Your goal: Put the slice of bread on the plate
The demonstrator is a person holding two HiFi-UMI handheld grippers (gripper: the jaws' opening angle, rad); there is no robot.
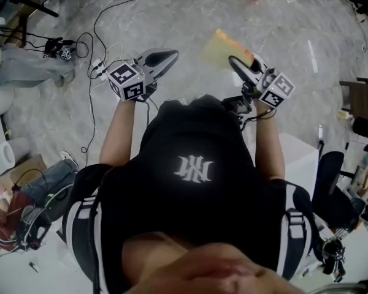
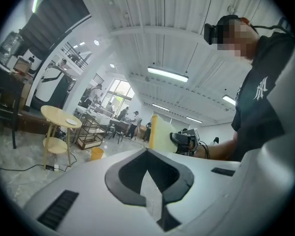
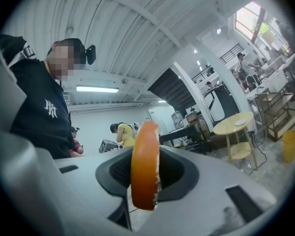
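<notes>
While your right gripper [image 1: 238, 65] pinches the slice of bread [image 3: 144, 163] on edge in mid-air, your left gripper [image 1: 164, 57] has its jaws pressed together on nothing. You seem to be at the carrying step, with no plate under the bread. Next, take the slice to the plate, perhaps the small white thing [image 3: 241, 122] on the round yellow table [image 3: 221, 128] well off, and tip it flat before you release.
</notes>
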